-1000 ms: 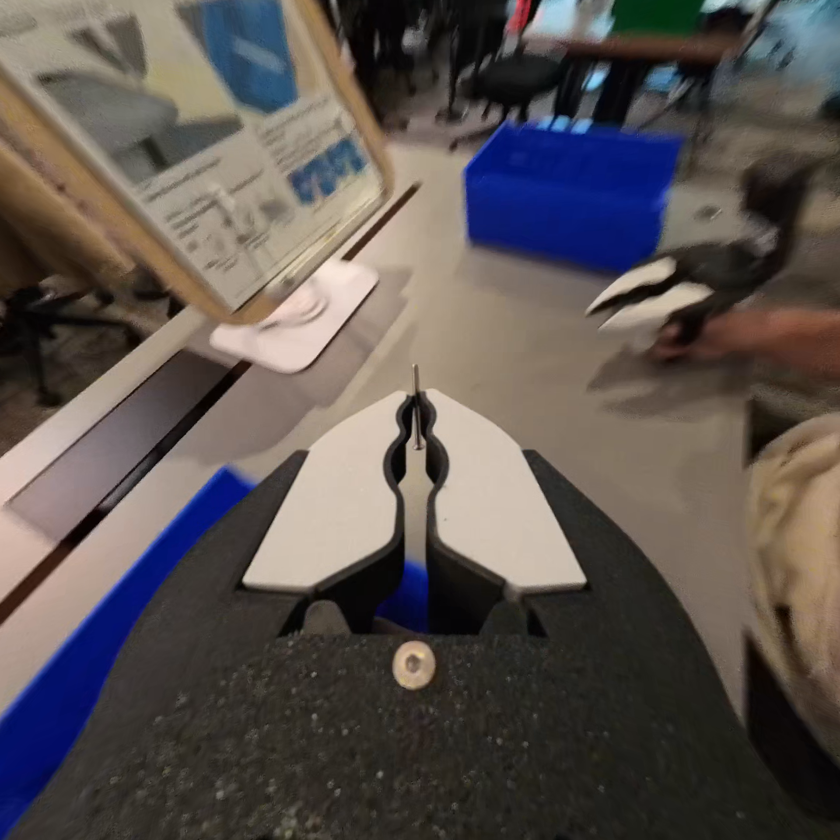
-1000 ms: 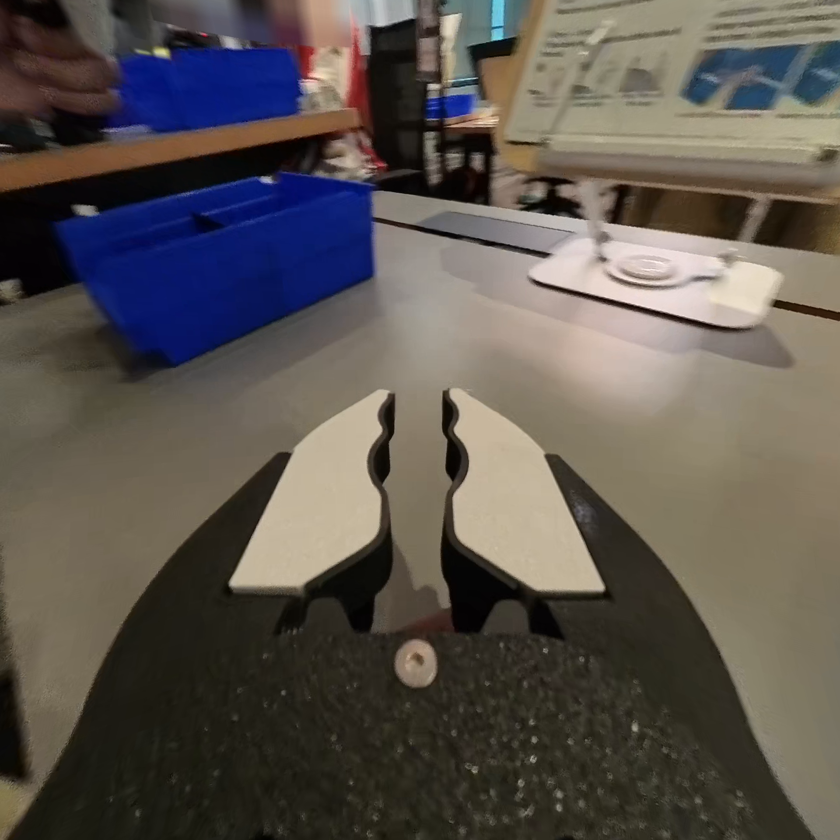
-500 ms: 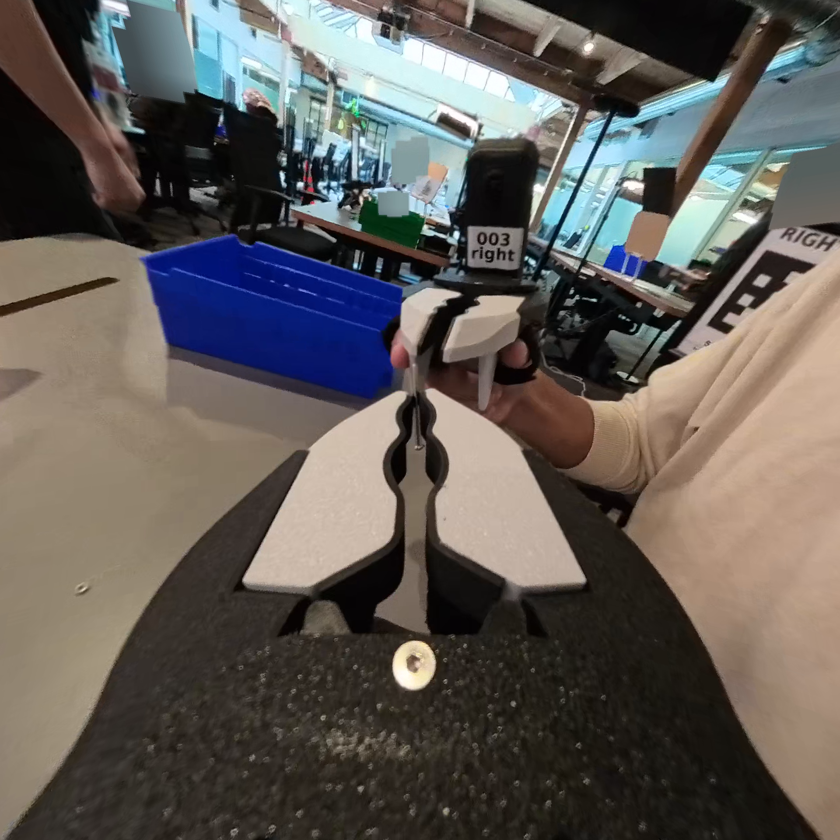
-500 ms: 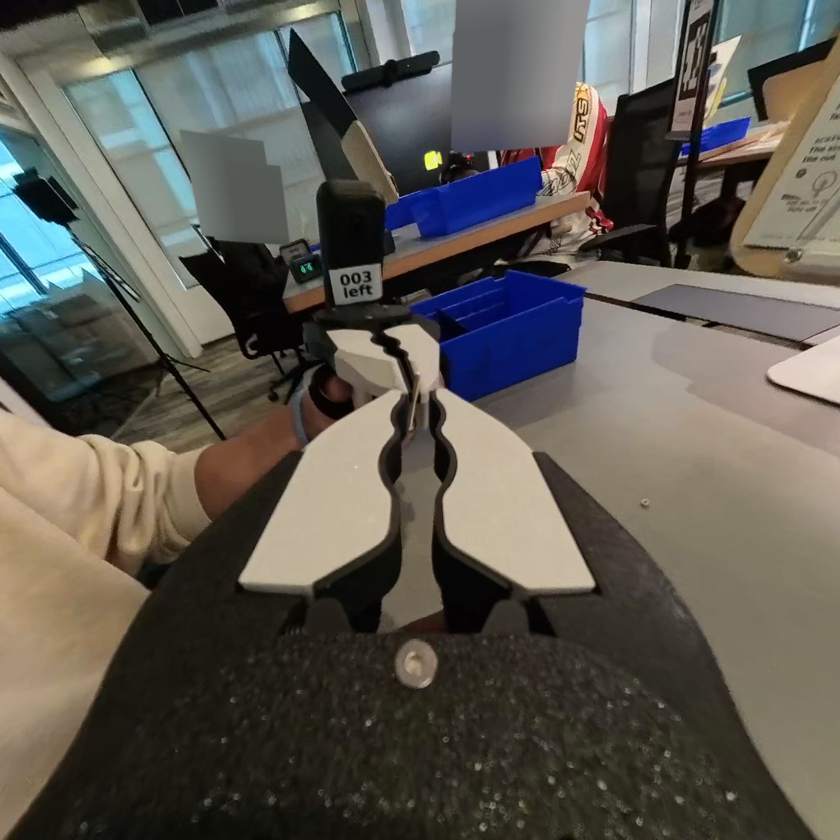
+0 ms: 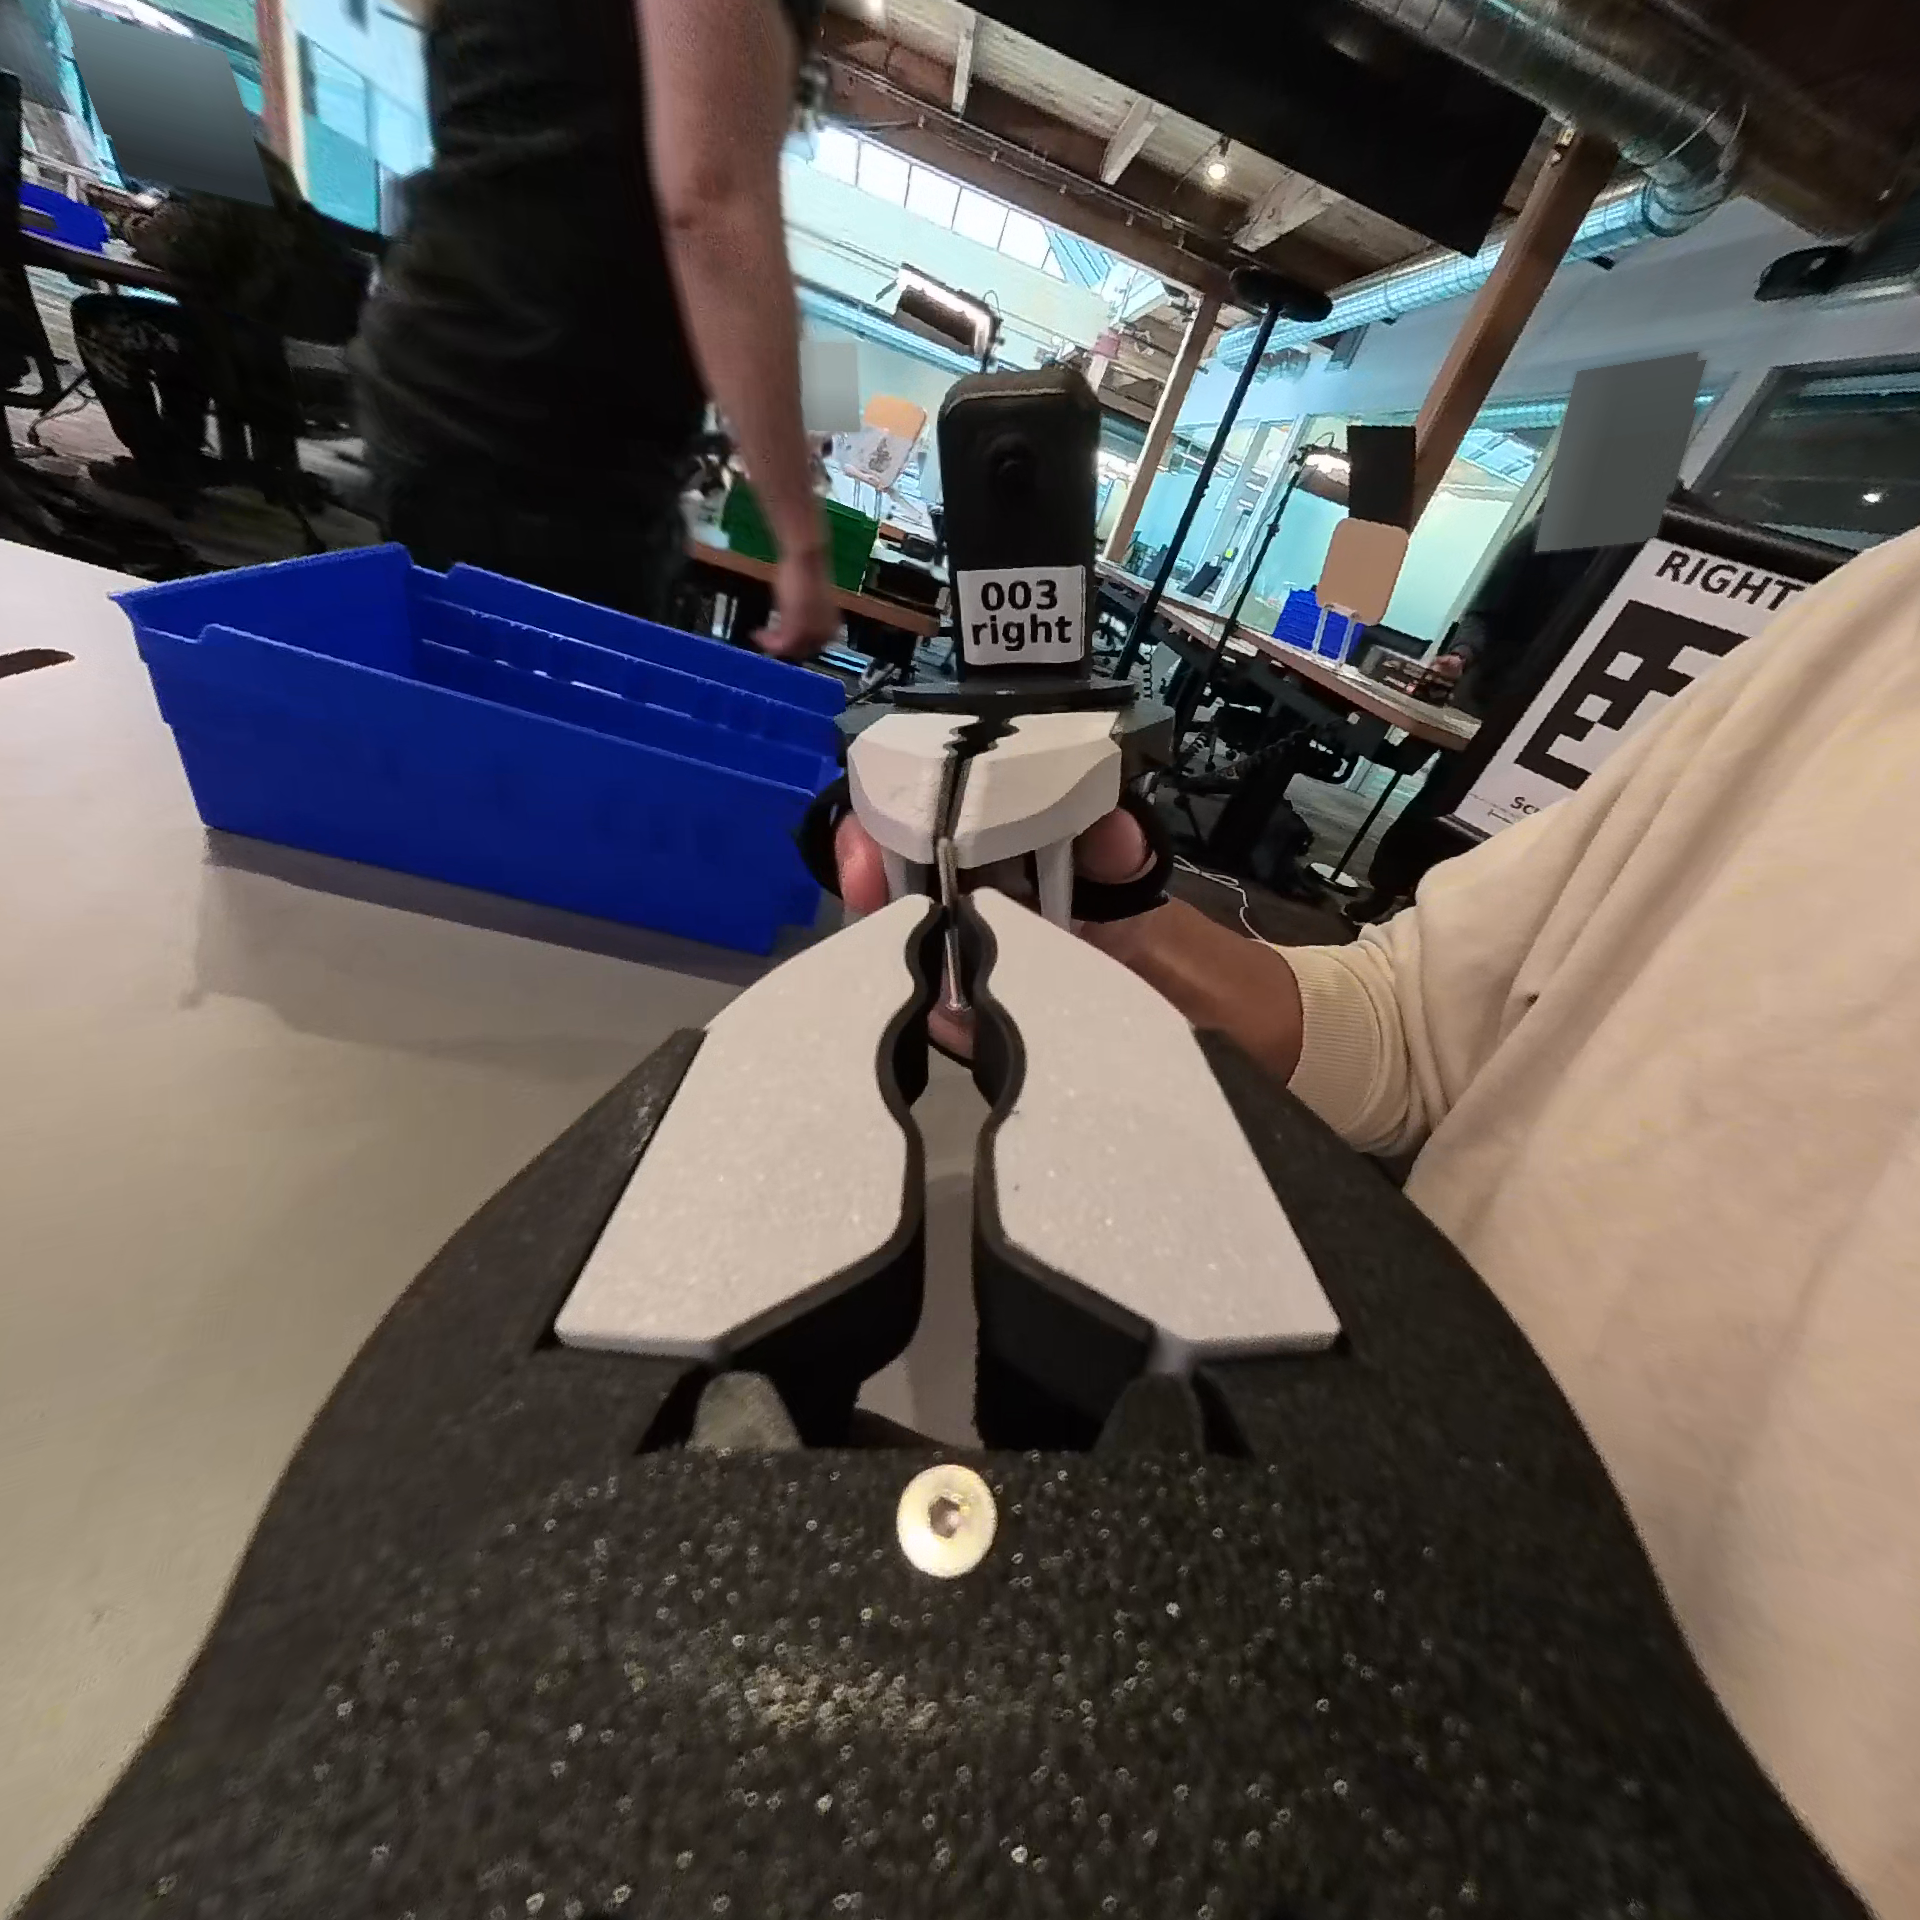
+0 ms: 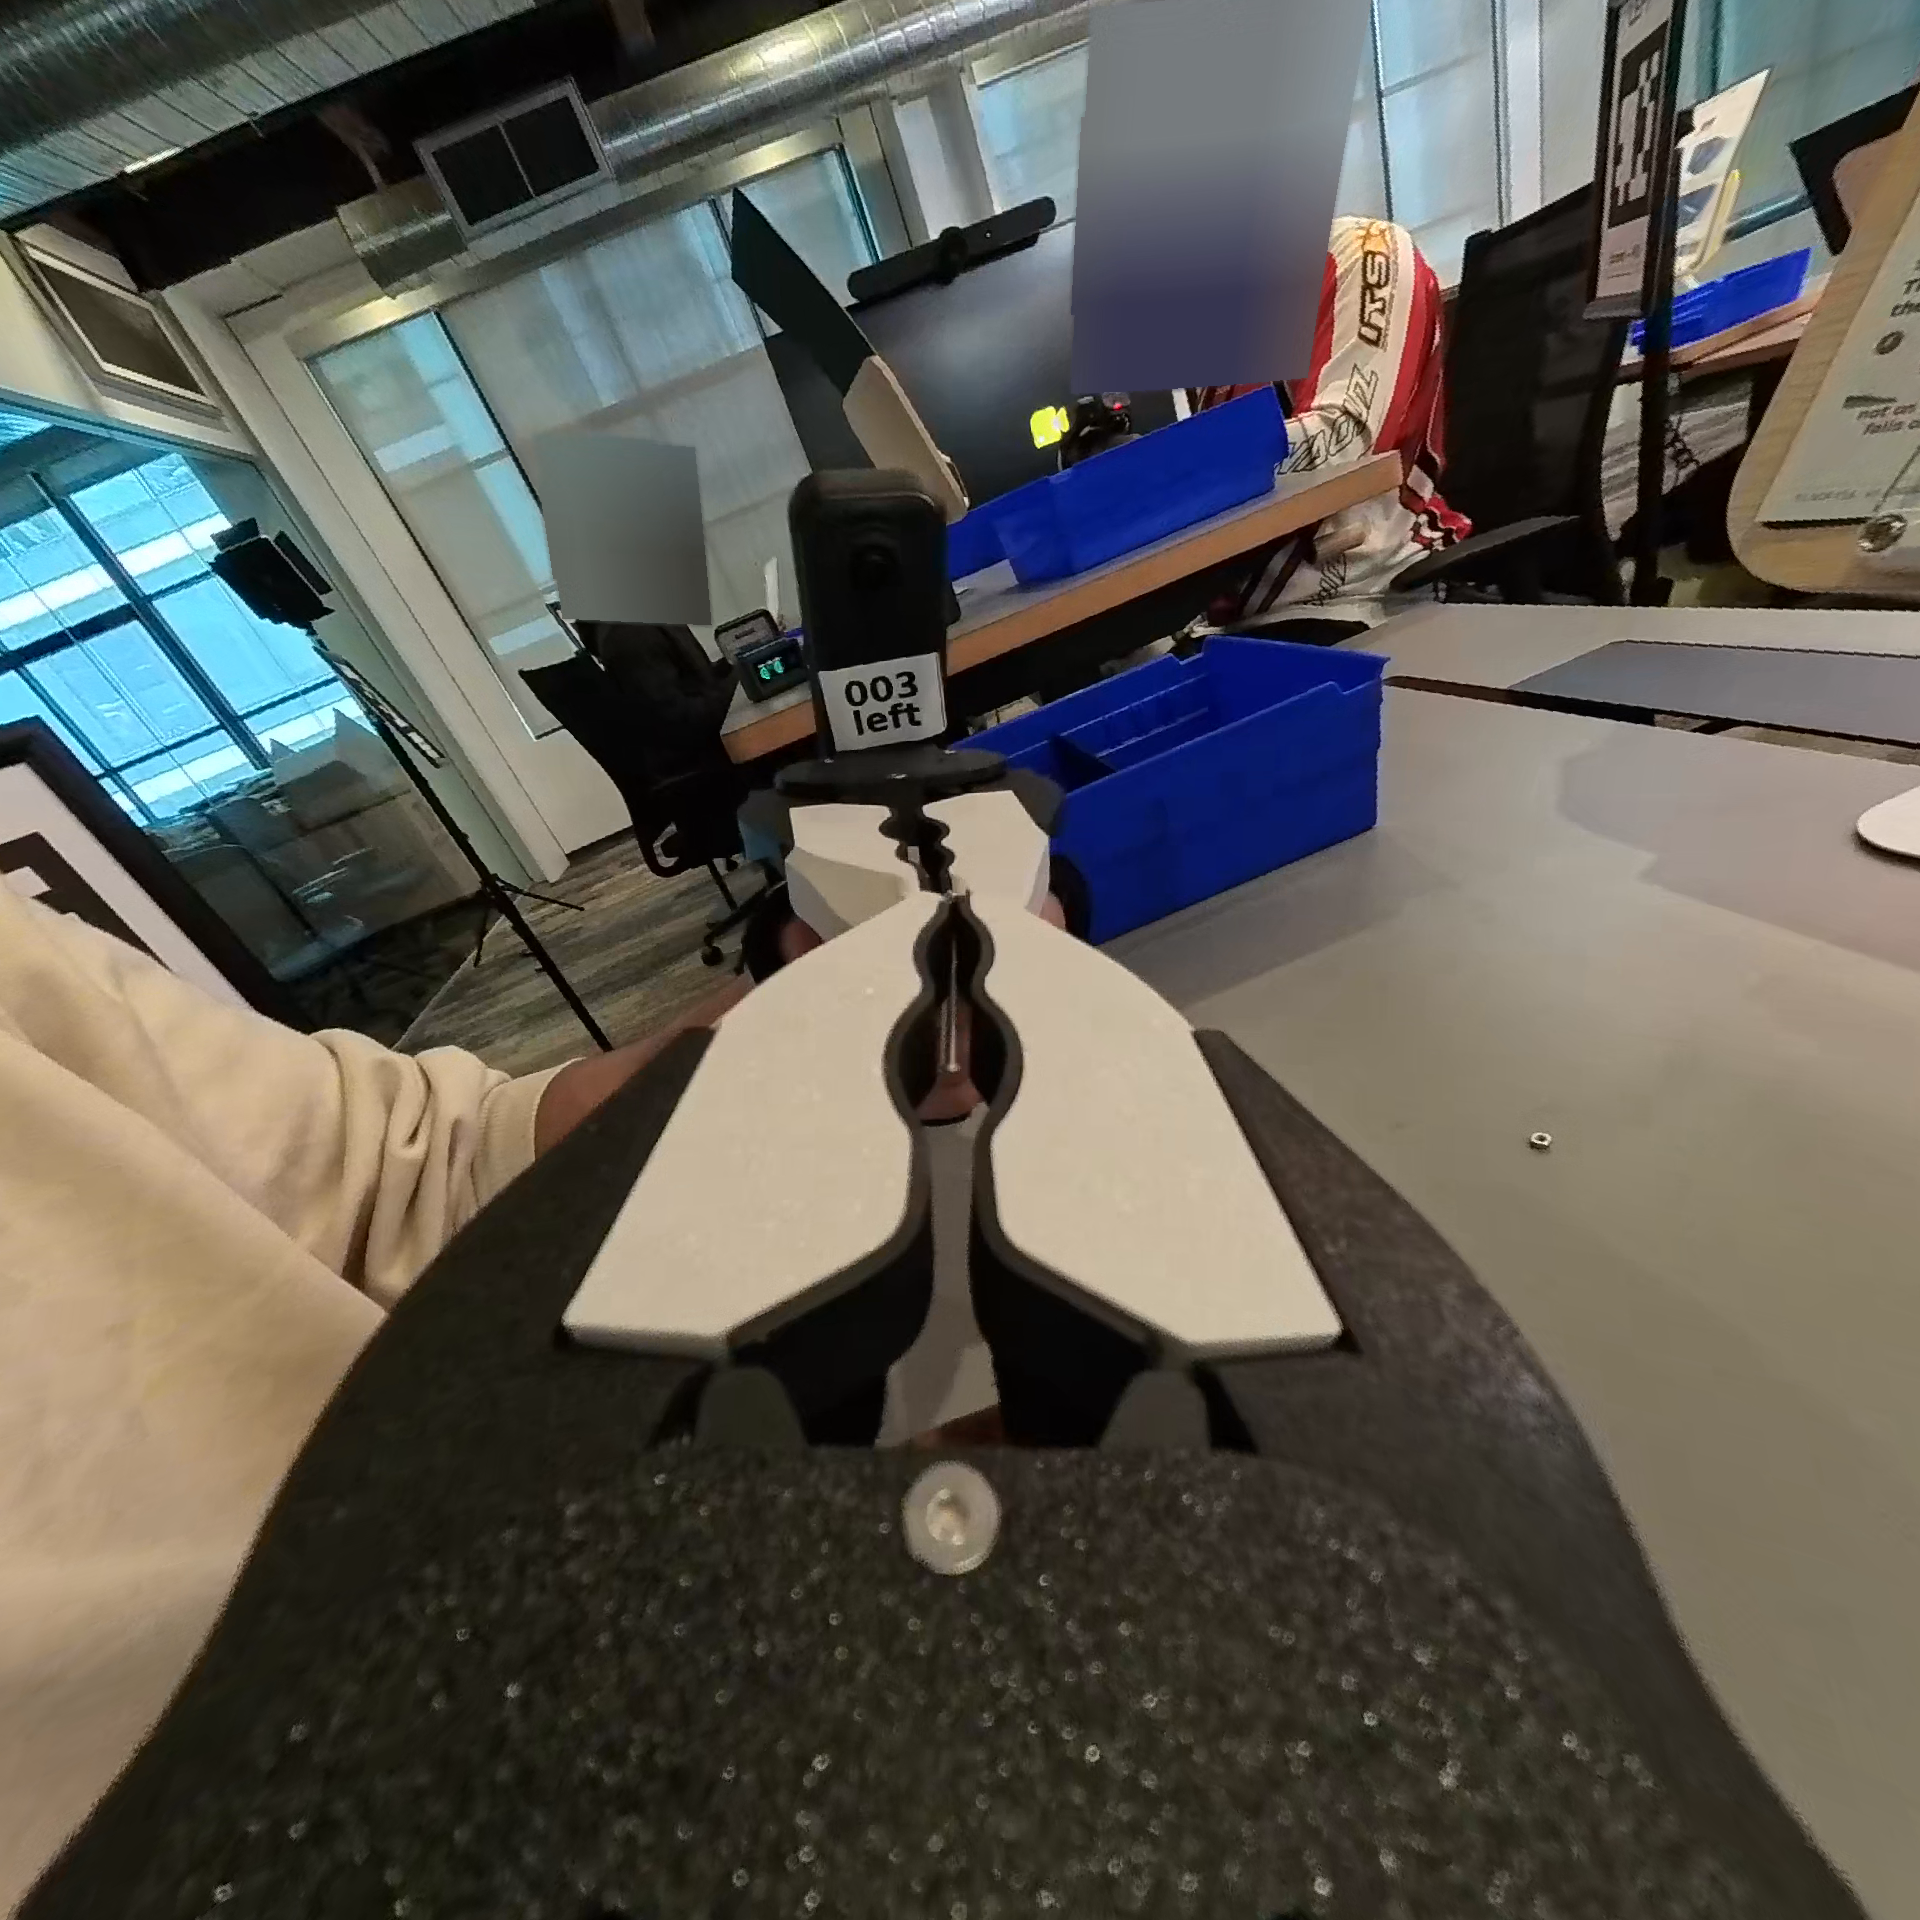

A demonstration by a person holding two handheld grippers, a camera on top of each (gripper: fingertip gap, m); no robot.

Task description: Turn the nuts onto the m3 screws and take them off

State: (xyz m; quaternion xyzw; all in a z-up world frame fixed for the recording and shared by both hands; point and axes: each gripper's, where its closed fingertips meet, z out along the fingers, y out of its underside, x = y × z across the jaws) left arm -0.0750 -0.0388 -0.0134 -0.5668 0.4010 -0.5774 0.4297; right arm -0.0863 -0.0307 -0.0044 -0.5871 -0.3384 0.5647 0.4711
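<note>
A thin metal screw (image 5: 948, 940) runs between my two grippers, which face each other tip to tip above the grey table (image 5: 208, 1143). My left gripper (image 5: 943, 912) is shut on one end of the screw. My right gripper (image 6: 951, 914) is shut on the other end; the screw shaft (image 6: 948, 1023) shows in the gap behind its tips. The right gripper (image 5: 982, 800) shows head-on in the left wrist view, and the left gripper (image 6: 920, 862) head-on in the right wrist view. A small loose nut (image 6: 1541, 1141) lies on the table (image 6: 1558, 987). No nut shows on the screw.
A blue bin (image 5: 488, 758) stands on the table beyond the grippers and also shows in the right wrist view (image 6: 1195, 769). A white stand base (image 6: 1891, 826) sits at the far right. A person (image 5: 540, 312) stands behind the table. My cream sleeve (image 5: 1610, 935) is close by. Only a small space, under 4 cm, lies between the two pairs of fingers.
Both grippers swung up from the table to face each other. The right gripper, open one second ago, has closed its tips on the screw that the left gripper holds.
</note>
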